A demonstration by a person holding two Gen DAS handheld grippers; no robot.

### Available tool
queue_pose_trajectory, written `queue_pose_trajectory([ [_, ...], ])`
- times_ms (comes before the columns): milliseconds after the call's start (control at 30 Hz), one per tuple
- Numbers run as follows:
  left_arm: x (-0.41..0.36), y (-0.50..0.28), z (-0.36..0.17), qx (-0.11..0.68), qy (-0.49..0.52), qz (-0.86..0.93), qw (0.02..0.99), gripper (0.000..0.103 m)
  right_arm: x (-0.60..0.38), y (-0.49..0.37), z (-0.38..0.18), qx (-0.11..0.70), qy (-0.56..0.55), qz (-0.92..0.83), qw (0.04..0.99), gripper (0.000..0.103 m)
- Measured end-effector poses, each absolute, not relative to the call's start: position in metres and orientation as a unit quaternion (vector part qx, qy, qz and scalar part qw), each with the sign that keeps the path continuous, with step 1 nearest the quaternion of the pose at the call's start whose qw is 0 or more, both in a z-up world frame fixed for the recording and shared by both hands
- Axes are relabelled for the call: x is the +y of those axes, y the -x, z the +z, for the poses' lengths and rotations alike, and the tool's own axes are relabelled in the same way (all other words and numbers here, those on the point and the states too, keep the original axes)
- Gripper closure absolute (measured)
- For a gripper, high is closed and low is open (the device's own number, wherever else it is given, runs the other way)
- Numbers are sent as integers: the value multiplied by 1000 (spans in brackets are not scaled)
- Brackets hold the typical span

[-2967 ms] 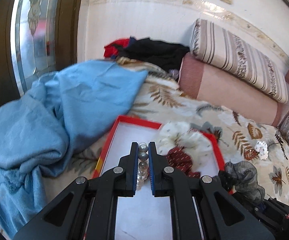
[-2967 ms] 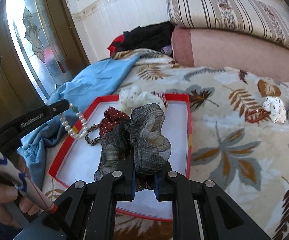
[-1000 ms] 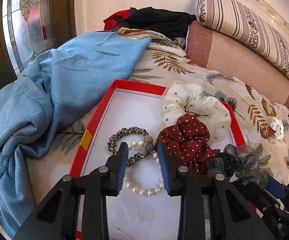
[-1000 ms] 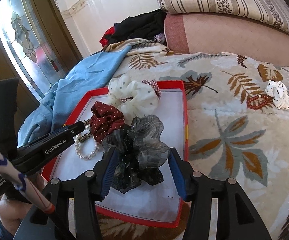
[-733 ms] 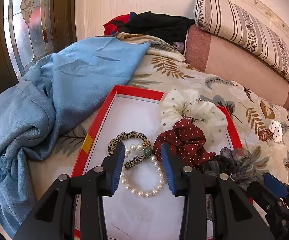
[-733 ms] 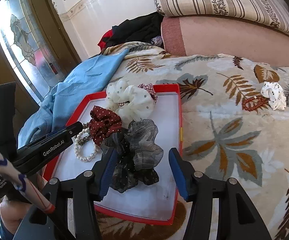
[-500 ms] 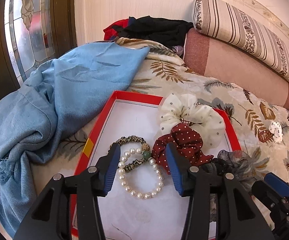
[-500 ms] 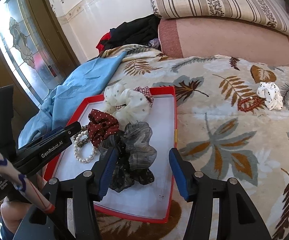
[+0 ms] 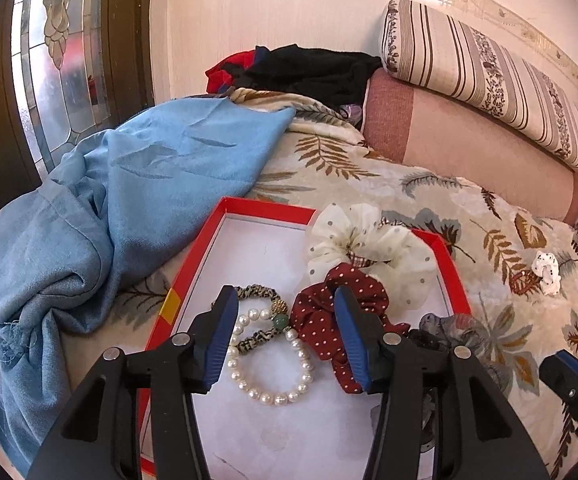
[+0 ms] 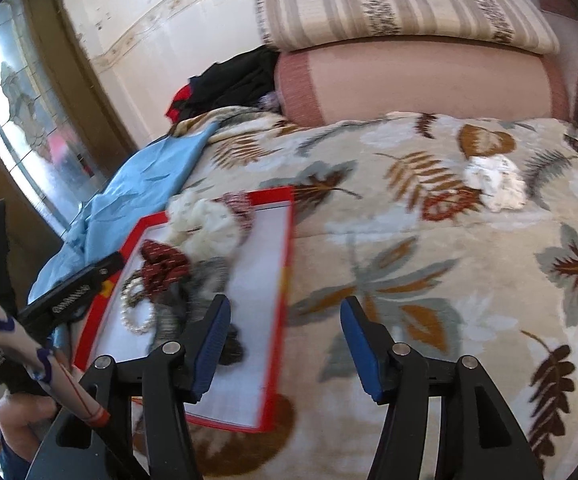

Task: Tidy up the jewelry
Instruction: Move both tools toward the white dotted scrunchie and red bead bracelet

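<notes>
A red-rimmed white tray [image 9: 257, 210] lies on the leaf-print bedspread. In it lie a pearl bracelet [image 9: 273, 360], a leopard-print hair tie [image 9: 255, 292], a dark red dotted scrunchie [image 9: 317, 320], a cream dotted scrunchie [image 9: 369, 240] and a grey scrunchie [image 9: 453, 326]. My left gripper [image 9: 285, 336] is open and empty just above the pearl bracelet. My right gripper [image 10: 285, 344] is open and empty over the tray's [image 10: 285, 280] right edge. A white scrunchie [image 10: 495, 180] and a red bracelet [image 10: 447, 202] lie on the bedspread at the far right.
A blue cloth [image 9: 109, 208] is heaped left of the tray. Pink and striped bolsters [image 9: 469, 136] line the wall behind. Dark clothes [image 9: 301, 72] are piled in the corner. A glass door [image 9: 61, 60] stands on the left.
Both grippers let go: the pearl bracelet and the grey scrunchie now lie in the tray. The left gripper backed off. The right gripper swung right, toward the bedspread.
</notes>
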State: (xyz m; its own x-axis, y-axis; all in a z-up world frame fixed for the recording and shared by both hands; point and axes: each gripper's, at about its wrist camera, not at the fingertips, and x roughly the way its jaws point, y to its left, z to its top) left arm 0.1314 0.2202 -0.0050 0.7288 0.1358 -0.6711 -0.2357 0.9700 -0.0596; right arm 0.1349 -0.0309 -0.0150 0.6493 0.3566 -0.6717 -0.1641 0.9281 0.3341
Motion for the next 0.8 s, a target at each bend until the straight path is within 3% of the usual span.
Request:
queue_pose_trajectory([
  [700, 109, -126, 16, 326, 27, -15, 945, 53, -156, -138, -55, 414, -201, 54, 886, 41],
  [800, 80, -119, 18, 330, 29, -59, 942, 49, -170, -140, -59, 412, -210, 46, 885, 41],
])
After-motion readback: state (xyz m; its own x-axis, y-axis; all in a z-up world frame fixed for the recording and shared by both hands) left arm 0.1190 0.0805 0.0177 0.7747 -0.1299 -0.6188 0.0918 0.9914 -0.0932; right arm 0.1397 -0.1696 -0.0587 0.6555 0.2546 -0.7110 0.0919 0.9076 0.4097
